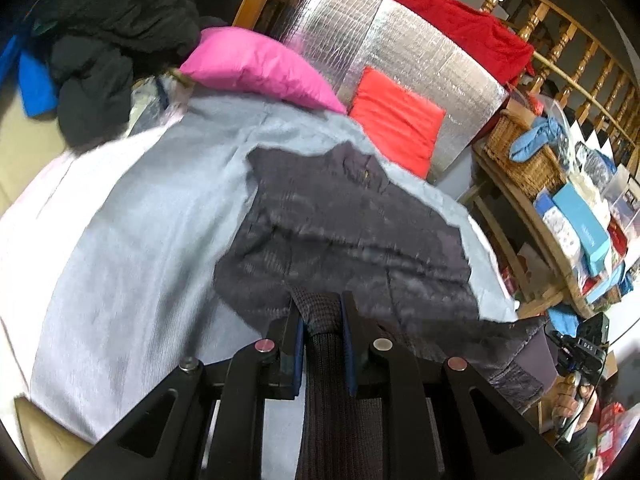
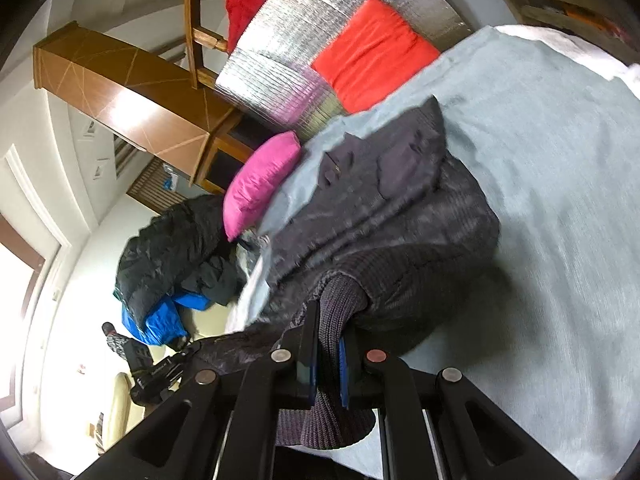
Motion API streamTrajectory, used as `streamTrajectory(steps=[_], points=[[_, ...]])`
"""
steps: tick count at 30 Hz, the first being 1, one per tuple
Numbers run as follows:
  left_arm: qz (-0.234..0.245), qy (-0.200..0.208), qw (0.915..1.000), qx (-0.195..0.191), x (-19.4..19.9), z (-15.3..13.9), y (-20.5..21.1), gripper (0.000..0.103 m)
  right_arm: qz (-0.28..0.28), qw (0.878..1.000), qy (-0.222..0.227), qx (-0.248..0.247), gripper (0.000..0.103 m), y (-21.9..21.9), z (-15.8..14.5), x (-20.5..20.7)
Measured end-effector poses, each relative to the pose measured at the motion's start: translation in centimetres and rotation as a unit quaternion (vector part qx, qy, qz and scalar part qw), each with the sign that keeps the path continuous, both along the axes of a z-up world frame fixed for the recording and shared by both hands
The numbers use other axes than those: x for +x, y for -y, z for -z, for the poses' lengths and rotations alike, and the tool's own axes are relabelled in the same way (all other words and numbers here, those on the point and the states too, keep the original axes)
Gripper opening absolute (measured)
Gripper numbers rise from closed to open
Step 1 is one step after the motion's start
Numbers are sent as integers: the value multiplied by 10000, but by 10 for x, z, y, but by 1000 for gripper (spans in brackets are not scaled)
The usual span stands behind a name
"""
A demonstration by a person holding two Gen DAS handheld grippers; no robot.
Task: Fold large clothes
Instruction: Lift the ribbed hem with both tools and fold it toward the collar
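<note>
- Nearest the left wrist lens, the left gripper has its fingers clamped on a ribbed knit cuff of the dark jacket; the blue pads pinch the knit from both sides
- In the right wrist view, the right gripper has its fingers closed tight on another ribbed knit edge of the same garment
- The jacket lies spread on a pale blue sheet, near a pink pillow and a red cushion; it is still bunched and unfolded, I judge
- The step in hand looks like lifting both ends to lay one over the body; to do it well, keep both grips firm, raise the two ends evenly, hold the fabric taut between them so no crease forms, and set it down square on the sheet
</note>
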State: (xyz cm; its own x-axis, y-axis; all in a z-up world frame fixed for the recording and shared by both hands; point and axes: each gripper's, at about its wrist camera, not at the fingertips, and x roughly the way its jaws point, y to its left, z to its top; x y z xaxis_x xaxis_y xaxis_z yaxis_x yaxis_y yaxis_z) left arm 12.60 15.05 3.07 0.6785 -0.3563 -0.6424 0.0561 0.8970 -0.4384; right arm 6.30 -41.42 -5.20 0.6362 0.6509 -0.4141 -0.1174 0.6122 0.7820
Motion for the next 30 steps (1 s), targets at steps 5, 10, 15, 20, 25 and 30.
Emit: streamTrajectory(steps=[5,10,15,20,25,30], points=[[-42,195,9998,-5,57,-34,0,17,30,9996,277,91,8,2,-32,44],[-188,228,9994,160,117,-52,4,17,265,9986,411,213,8,11,-60,104],[-348,61,9990,277,174,-46,4,17,417,9985,327,164,8,12,-68,166],[-421,-118,9979,470,238,-29,9,17,497,9987,87,3,8,12,-58,229],[-517,-310,9972,453,290,-6,13,17,609,9979,-205,-104,8,14,-38,295],[-666,-594,9951,434,334,30,14,17,717,9960,-499,-161,8,14,-10,345]])
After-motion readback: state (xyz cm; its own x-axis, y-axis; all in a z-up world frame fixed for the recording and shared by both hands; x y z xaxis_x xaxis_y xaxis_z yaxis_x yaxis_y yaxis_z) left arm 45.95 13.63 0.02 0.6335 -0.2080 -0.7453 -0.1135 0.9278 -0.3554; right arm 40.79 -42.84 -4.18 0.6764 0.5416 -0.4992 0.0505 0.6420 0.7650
